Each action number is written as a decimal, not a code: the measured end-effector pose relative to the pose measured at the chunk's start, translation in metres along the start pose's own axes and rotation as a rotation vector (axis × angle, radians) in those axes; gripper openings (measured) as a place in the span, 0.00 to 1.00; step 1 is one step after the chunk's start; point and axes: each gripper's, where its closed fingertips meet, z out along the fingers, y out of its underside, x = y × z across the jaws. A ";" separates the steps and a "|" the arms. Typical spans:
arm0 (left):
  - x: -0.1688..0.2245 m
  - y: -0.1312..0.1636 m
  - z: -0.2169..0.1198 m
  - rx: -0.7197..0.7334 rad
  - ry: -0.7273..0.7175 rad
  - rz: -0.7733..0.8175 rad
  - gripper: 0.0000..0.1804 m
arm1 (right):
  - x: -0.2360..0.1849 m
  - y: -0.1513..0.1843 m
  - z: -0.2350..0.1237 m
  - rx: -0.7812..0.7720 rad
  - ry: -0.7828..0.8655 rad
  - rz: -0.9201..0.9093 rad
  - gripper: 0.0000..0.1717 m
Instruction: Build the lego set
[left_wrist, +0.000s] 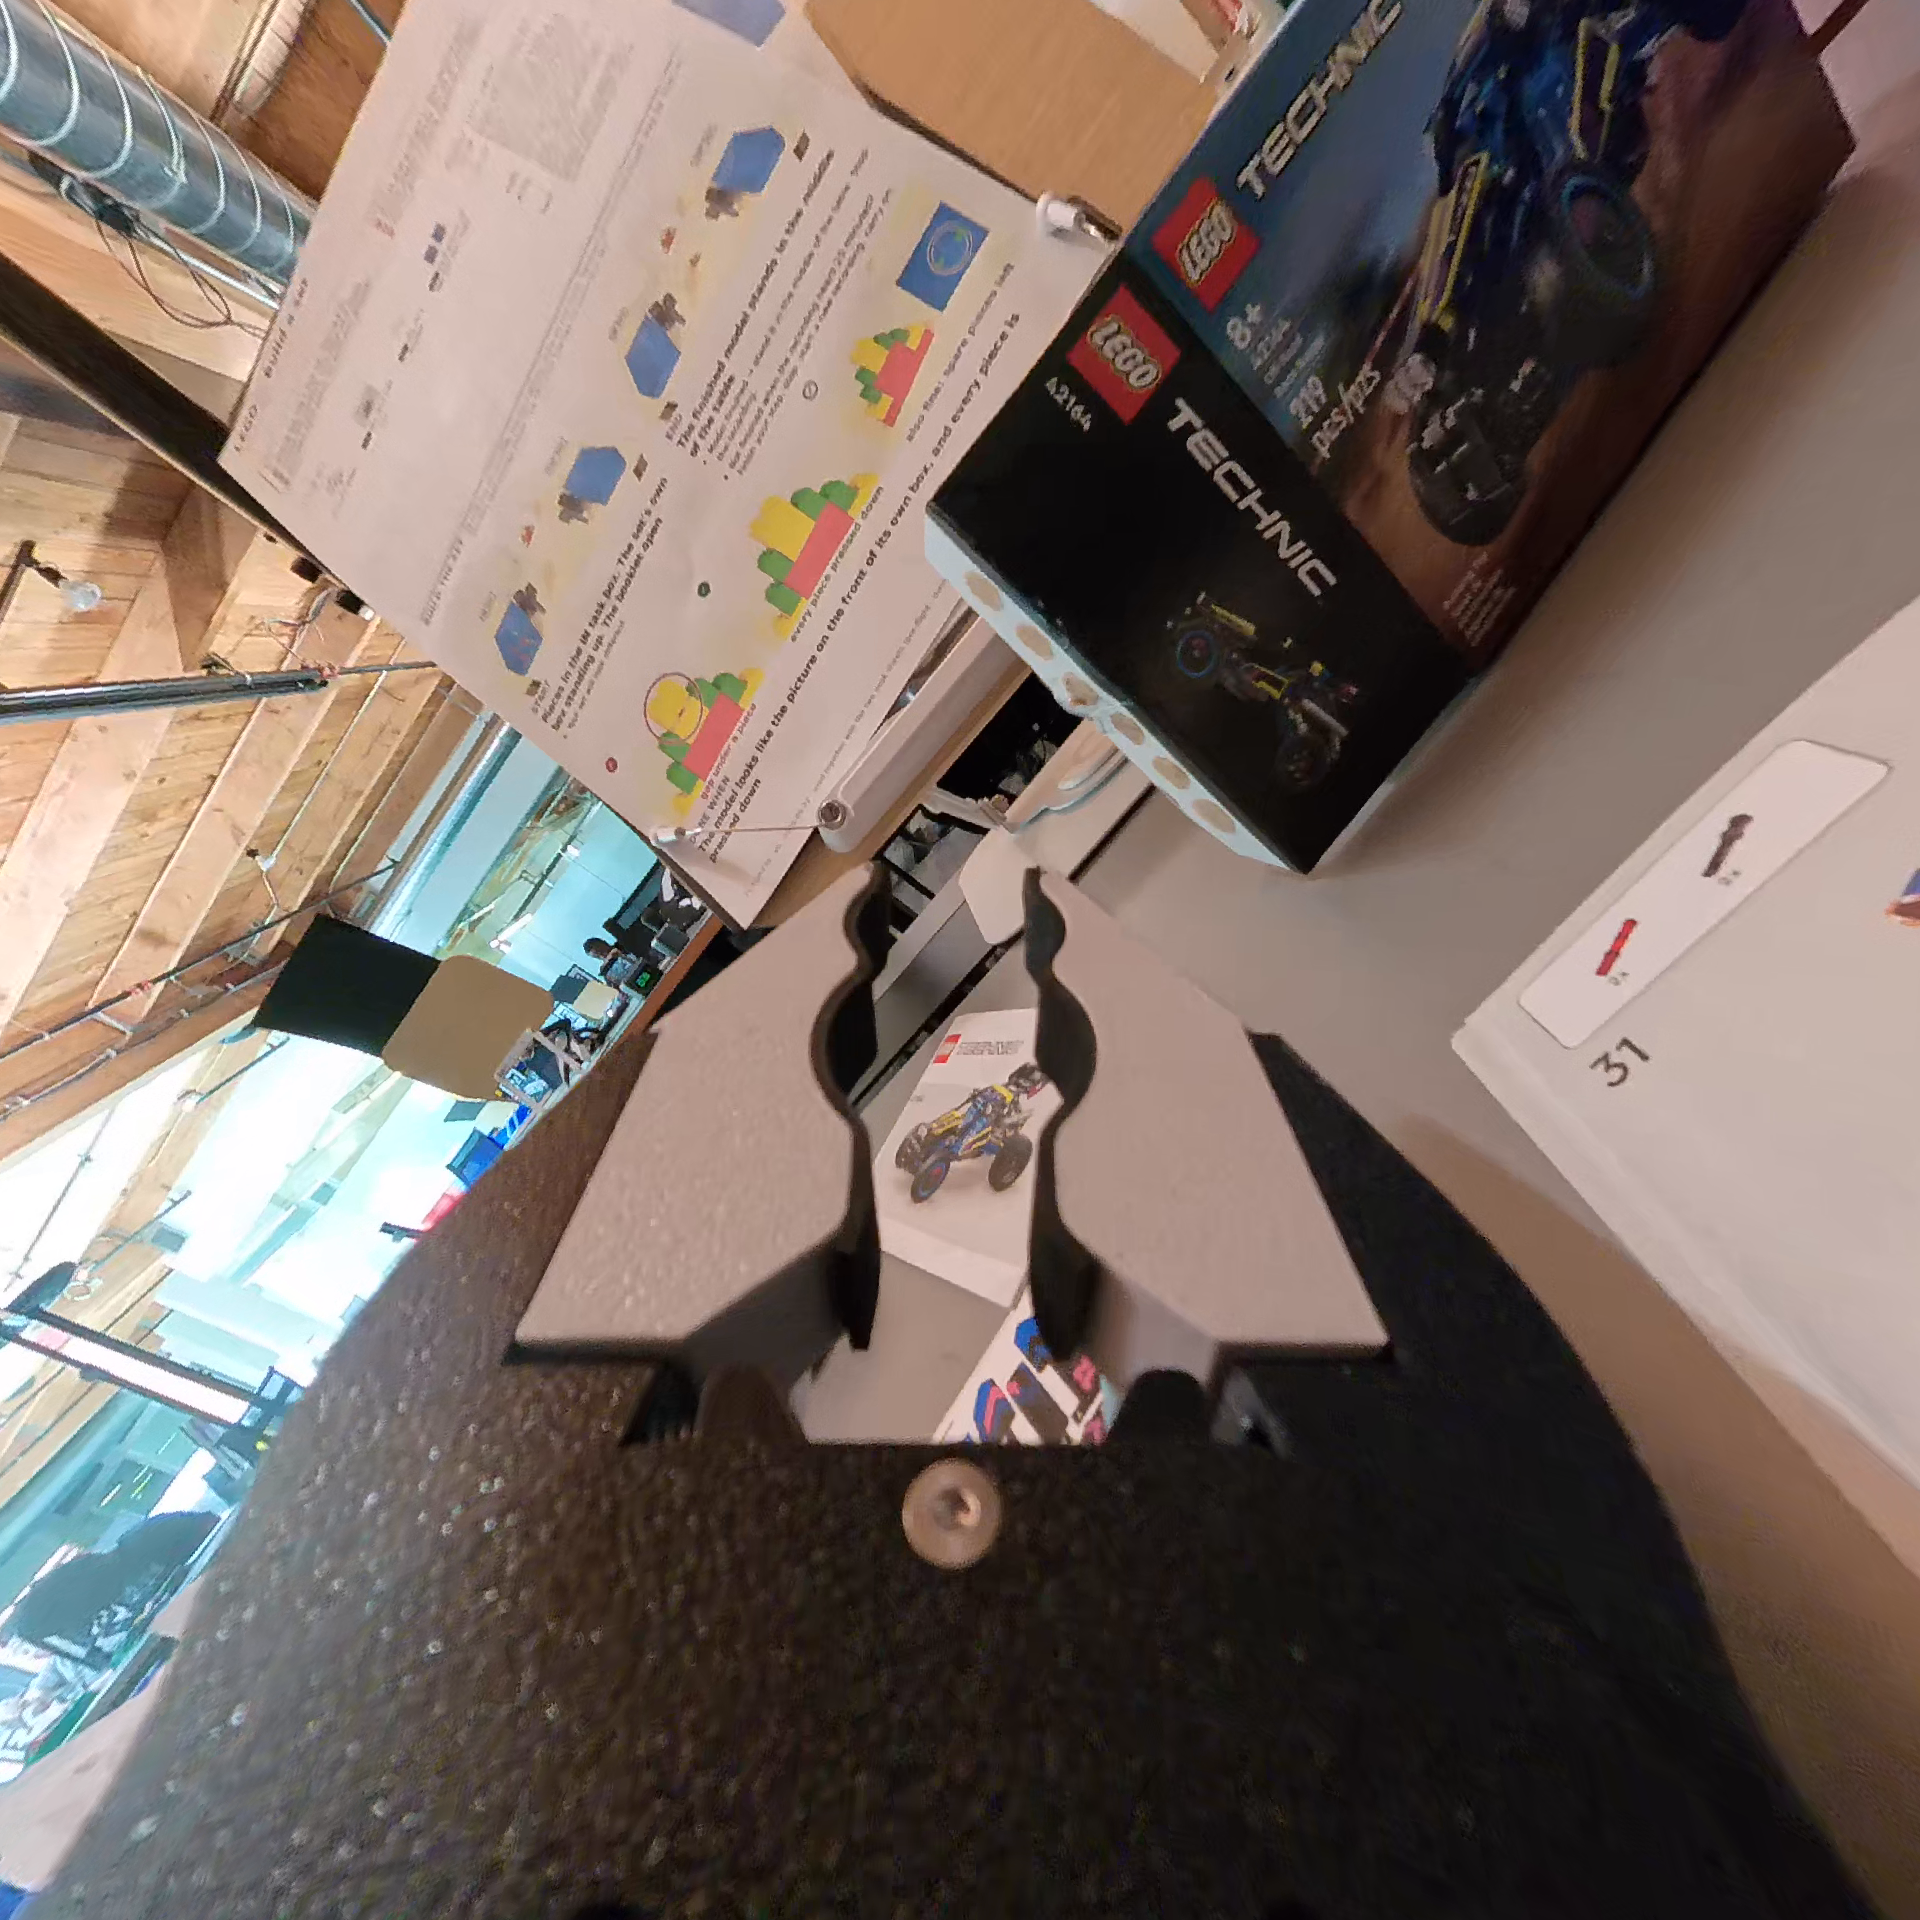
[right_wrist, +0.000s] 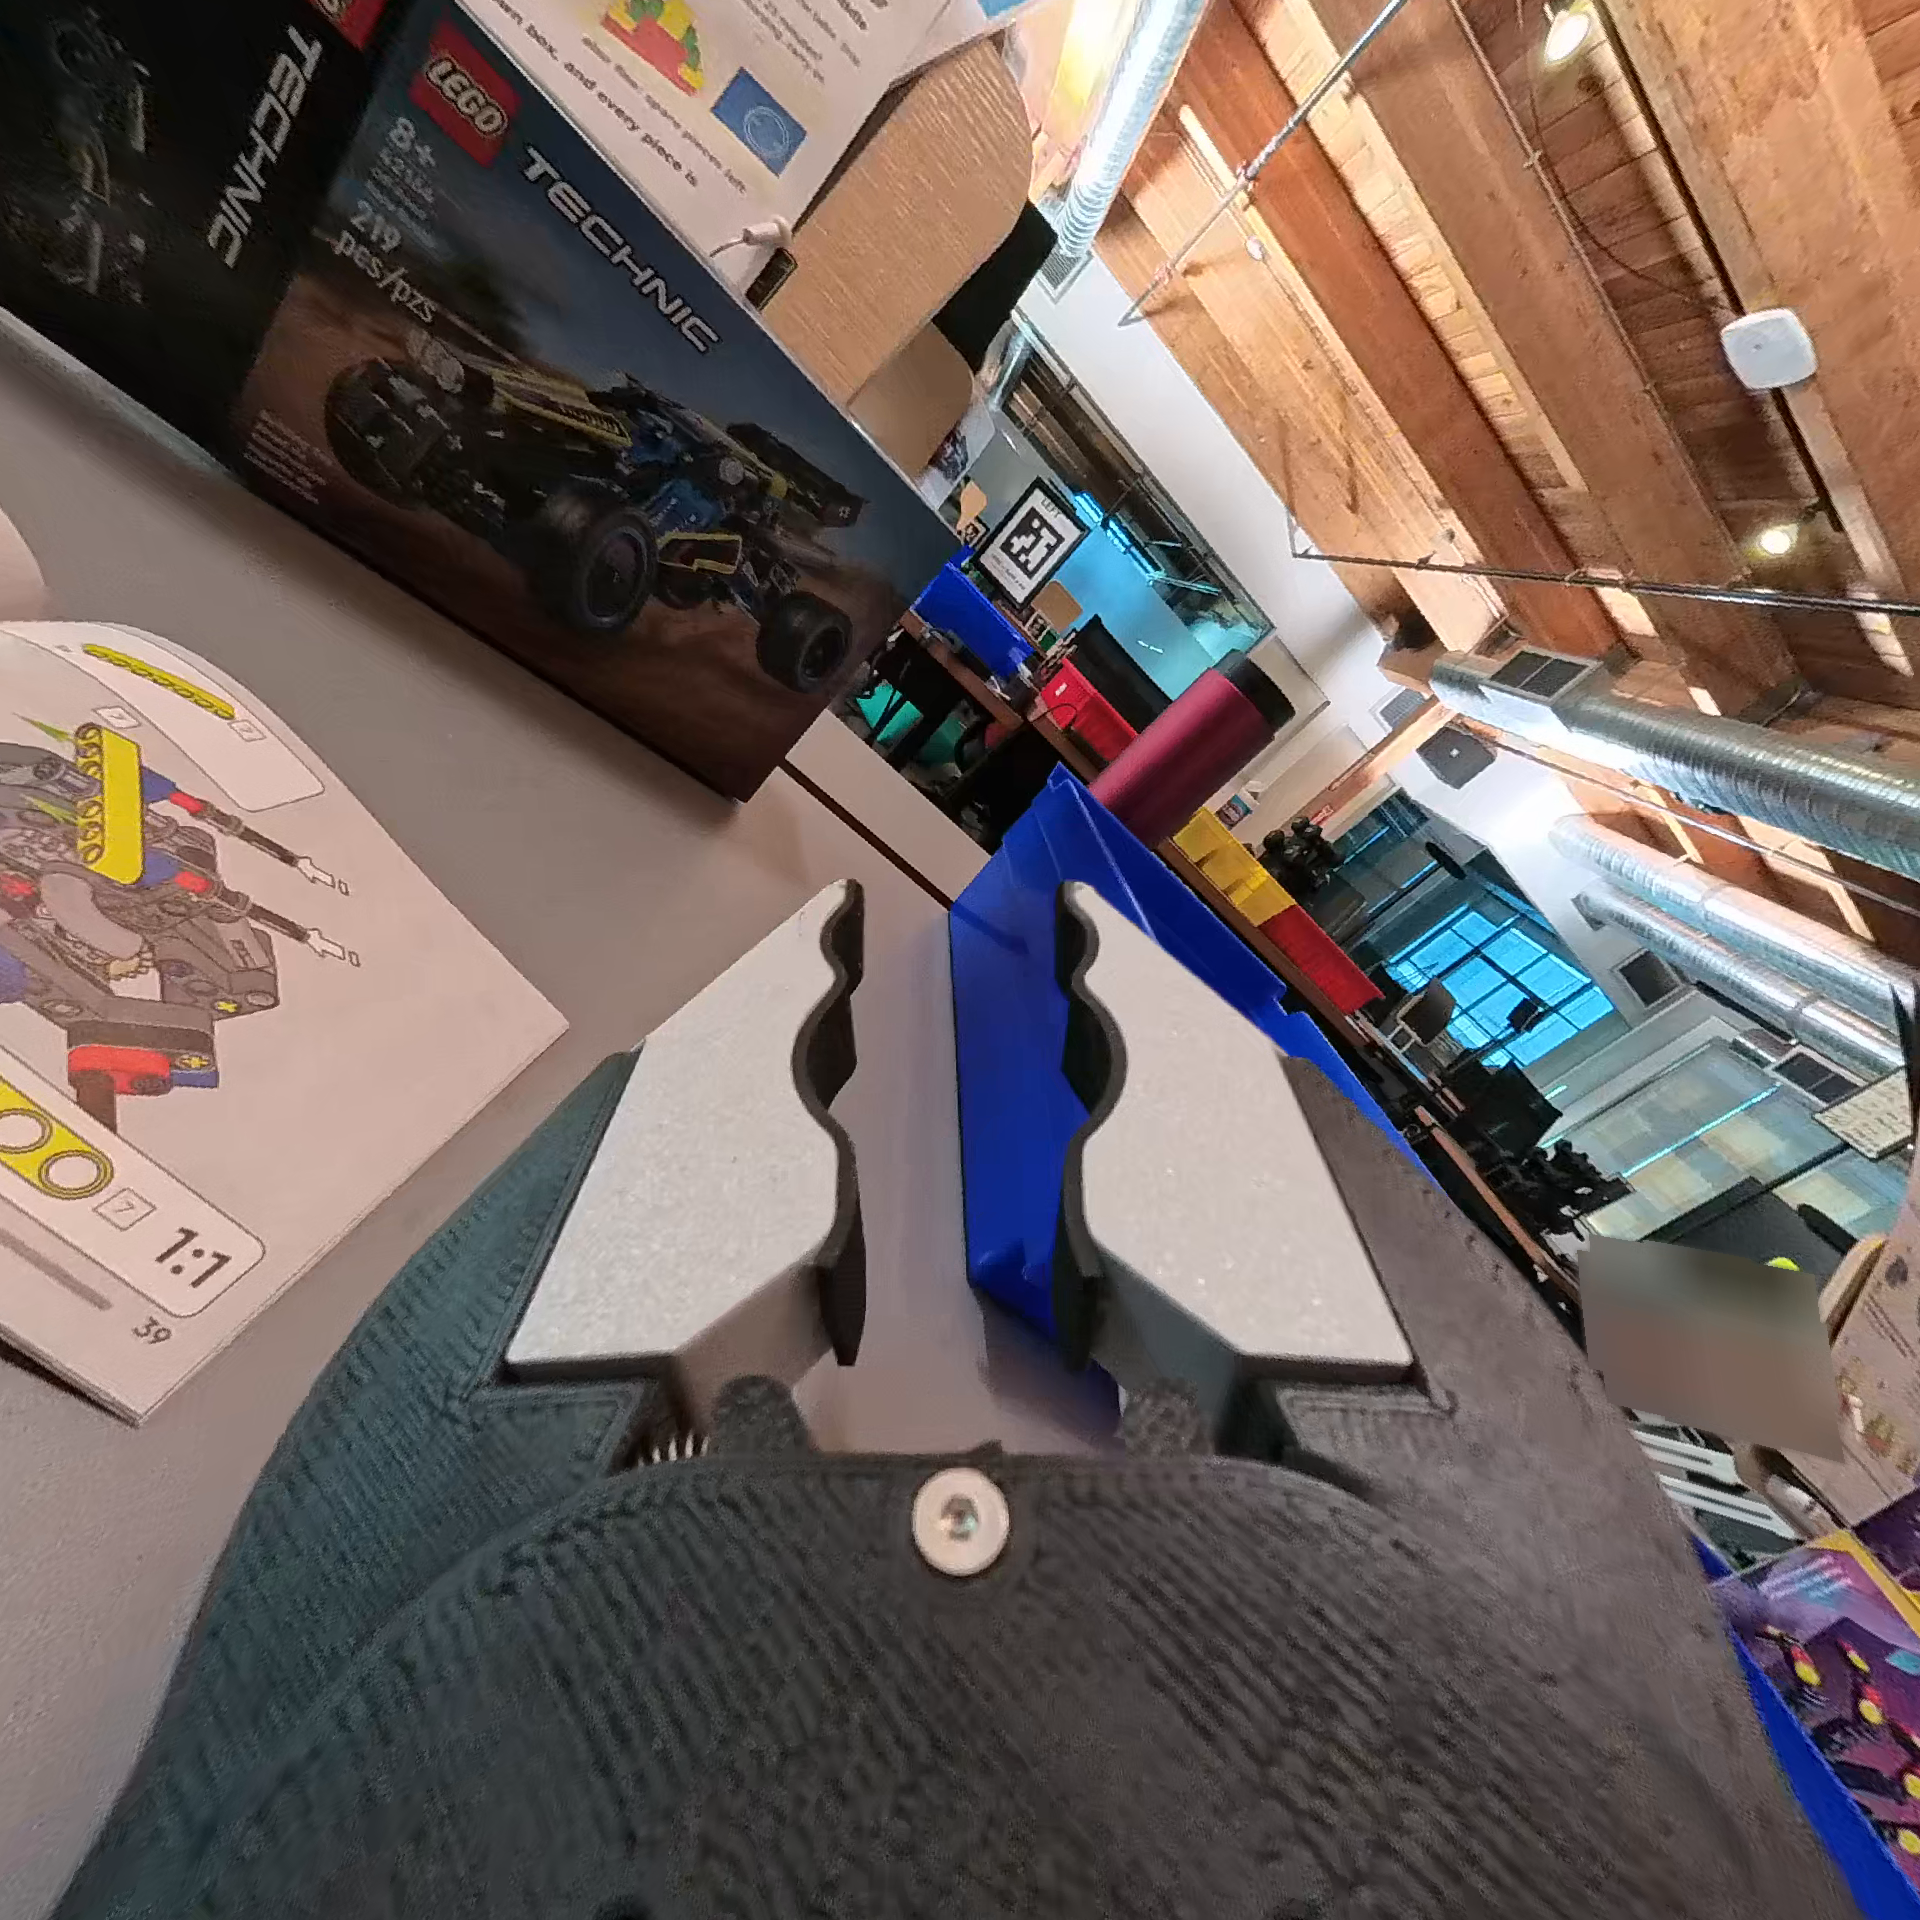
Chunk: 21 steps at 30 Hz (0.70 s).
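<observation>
booklet (left_wrist: 971, 1132) part-hidden behind left tongs (left_wrist: 951, 904), blurred

The left gripper (left_wrist: 951, 914) is tilting steeply, its two grey fingers (left_wrist: 727, 1122) standing apart with nothing between the dark pads. The right gripper (right_wrist: 961, 925) is leaning too, fingers (right_wrist: 717, 1122) parted wider, its grasp bare.

- The dark cardboard toy box (left_wrist: 1351, 520) carries a red brand logo, white lettering and numerals on two faces.
- The white instruction sheet (left_wrist: 644, 364) bears printed lines beside brick drawings.
- The open white booklet (right_wrist: 208, 1039) shows page numbers.
- The small closed booklet (left_wrist: 966, 1132) has a blurred logo.
- The black-and-white square marker (right_wrist: 1034, 540) has tiny, illegible writing.
</observation>
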 end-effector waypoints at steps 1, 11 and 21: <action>0.001 -0.002 -0.001 0.010 0.003 -0.001 0.12 | 0.000 0.000 0.000 0.001 -0.003 0.007 0.20; 0.001 -0.008 -0.002 0.036 0.008 -0.045 0.11 | -0.005 0.006 -0.001 -0.033 -0.004 -0.011 0.19; -0.003 -0.019 -0.004 0.065 0.009 -0.085 0.09 | 0.001 0.009 -0.001 -0.038 0.018 0.015 0.18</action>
